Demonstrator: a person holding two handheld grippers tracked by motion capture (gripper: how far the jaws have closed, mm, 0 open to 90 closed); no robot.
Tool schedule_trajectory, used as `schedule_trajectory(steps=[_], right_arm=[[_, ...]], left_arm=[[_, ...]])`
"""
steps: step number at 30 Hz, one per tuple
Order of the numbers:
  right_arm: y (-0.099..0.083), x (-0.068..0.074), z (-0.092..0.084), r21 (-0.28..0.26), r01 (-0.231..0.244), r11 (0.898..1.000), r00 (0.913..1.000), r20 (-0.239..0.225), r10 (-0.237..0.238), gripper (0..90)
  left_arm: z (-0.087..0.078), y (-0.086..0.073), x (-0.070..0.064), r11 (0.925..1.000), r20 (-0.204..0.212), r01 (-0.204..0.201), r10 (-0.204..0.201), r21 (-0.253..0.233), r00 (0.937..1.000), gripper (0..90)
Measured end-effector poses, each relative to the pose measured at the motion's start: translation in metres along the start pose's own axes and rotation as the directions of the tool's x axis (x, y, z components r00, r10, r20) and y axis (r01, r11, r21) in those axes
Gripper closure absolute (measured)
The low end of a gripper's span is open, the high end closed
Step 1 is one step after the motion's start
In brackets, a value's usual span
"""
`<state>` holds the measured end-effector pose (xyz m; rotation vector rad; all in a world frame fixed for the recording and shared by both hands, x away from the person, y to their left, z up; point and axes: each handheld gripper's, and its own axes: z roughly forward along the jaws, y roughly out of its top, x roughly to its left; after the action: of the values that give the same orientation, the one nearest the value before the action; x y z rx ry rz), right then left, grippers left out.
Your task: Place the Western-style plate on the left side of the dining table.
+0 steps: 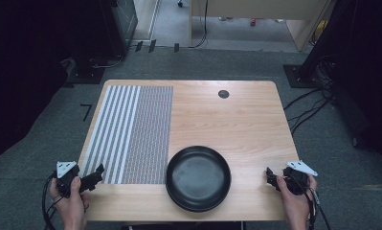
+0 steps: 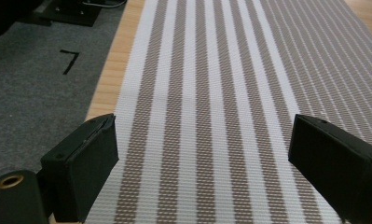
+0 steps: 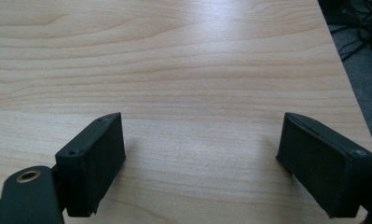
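Your left hand-held gripper (image 1: pixel 98 173) sits jaws wide apart and empty over the striped mat (image 1: pixel 131 129); your right hand-held gripper (image 1: pixel 271 177), equally spread and empty, over bare bench (image 1: pixel 227 120). The black pan (image 1: pixel 198 178) lies between them.

- The left gripper (image 1: pixel 94 178) is black, topped by a grey three-cornered plate dotted with small holes.
- Its jaws are blocky black pads with flat inner faces; a brass-ringed hole sits in the black arm beside one.
- The right gripper (image 1: pixel 271 178) matches: black body, grey plate, brass-ringed hole.
- Black cables trail from both.
- The forearms are bare, with no sleeves.
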<state>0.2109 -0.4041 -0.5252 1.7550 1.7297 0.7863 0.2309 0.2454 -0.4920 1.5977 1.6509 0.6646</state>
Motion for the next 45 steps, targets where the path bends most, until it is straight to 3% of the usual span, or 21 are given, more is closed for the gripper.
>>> schedule_trajectory(steps=[4, 9, 12, 20, 29, 37, 45], right_arm=[[0.000, -0.001, -0.001, -0.007, -0.023, 1.000, 0.9995, 0.020, 0.023, 14.7], [0.004, -0.002, -0.005, -0.049, -0.065, 0.997, 0.9974, 0.027, 0.066, 15.4], [0.009, -0.001, -0.012, -0.078, -0.087, 0.993, 0.9960, 0.011, 0.088, 15.8], [0.021, 0.009, -0.026, -0.116, -0.132, 0.984, 0.9909, -0.042, 0.128, 16.3], [0.028, 0.025, -0.032, -0.121, -0.115, 0.986, 0.9917, -0.071, 0.107, 16.1], [0.038, 0.027, -0.037, -0.128, -0.151, 0.980, 0.9862, -0.087, 0.141, 16.5], [0.048, 0.039, -0.035, -0.123, -0.139, 0.983, 0.9853, -0.117, 0.124, 16.5]], left_arm=[[-0.001, 0.002, -0.008, 1.0000, 0.019, -0.006, 0.006, 0.000, 0.9998, 8.0], [-0.002, 0.007, -0.022, 0.9990, 0.032, -0.043, 0.043, -0.009, 0.9986, 8.0], [-0.005, 0.011, -0.031, 0.9969, 0.034, -0.074, 0.074, -0.026, 0.9966, 8.0], [-0.004, 0.014, -0.042, 0.9974, 0.078, -0.068, 0.070, -0.024, 0.9945, 8.0], [-0.007, 0.017, -0.055, 0.9965, 0.099, -0.079, 0.081, -0.025, 0.9917, 8.0], [-0.002, 0.020, -0.080, 0.9932, 0.143, -0.116, 0.116, -0.009, 0.9828, 8.0], [0.002, 0.026, -0.106, 0.9912, 0.179, -0.130, 0.132, -0.023, 0.9749, 8.0]])
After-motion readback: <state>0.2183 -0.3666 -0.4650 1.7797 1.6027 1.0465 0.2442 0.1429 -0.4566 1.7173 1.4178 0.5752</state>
